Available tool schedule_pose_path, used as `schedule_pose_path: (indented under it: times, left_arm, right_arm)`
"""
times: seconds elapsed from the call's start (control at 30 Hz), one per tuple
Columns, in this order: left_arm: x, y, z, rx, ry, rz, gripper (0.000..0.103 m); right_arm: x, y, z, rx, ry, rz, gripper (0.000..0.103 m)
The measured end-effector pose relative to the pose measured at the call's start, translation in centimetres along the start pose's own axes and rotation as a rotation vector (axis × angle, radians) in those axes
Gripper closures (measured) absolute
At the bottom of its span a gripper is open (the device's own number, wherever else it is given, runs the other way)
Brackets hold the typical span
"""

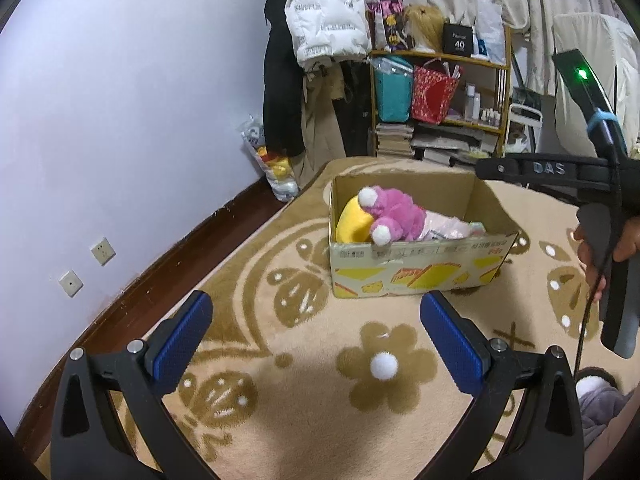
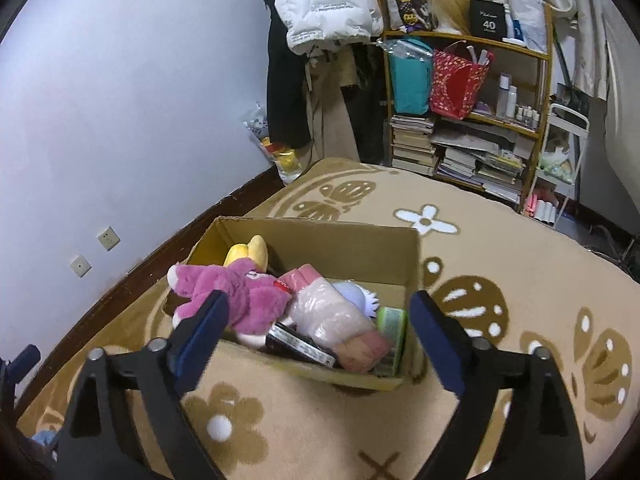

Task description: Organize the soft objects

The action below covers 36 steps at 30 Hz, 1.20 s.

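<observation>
Beige carpet (image 1: pixel 280 420) with a brown flower and butterfly pattern covers the floor of a bedroom, and a pale lilac wall (image 1: pixel 120 100) with two wall sockets (image 1: pixel 86 266) rises at your far left. Moving right along the back, a white puffer jacket (image 1: pixel 326 16) hangs over dark coats, and beside it stands a wooden shelf (image 1: pixel 440 56) crowded with a teal bag, a red gift bag (image 1: pixel 434 94), small bottles and stacked books.

Your left gripper (image 1: pixel 316 344) hovers low over the carpet with its blue-padded fingers (image 1: pixel 182 342) spread wide and nothing between them. A small white pompom (image 1: pixel 383 365) lies on the carpet between the fingers, at the centre of a brown flower.

Beyond it sits an open cardboard box (image 1: pixel 420 276) printed with yellow shapes. Inside, at the box's left end, a pink plush toy (image 1: pixel 394 216) with white paws leans over a yellow plush (image 1: pixel 354 222); to its right lies a pale pink soft item wrapped in clear plastic (image 2: pixel 336 316), with a green-edged item (image 2: pixel 394 320) against the right wall.

Your right gripper (image 2: pixel 320 340) is held above the near edge of the box, fingers (image 2: pixel 204 332) also wide apart and empty. In the left wrist view its black handle appears at the far right, gripped by your hand (image 1: pixel 612 248).
</observation>
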<state>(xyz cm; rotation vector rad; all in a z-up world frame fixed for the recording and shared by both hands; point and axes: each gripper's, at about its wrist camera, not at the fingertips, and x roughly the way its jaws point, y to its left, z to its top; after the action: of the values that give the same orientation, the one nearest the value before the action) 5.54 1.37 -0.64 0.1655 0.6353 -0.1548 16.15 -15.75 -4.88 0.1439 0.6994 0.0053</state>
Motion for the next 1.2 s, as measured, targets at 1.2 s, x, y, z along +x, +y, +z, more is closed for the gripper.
schedule_pose_path:
  times: [1.2]
  left_arm:
    - [-7.7,-1.2,-1.1,0.02,-0.143,0.041,0.0]
  right_arm:
    - [-12.9,-0.9,-11.4,0.04,-0.088,0.038,0.0]
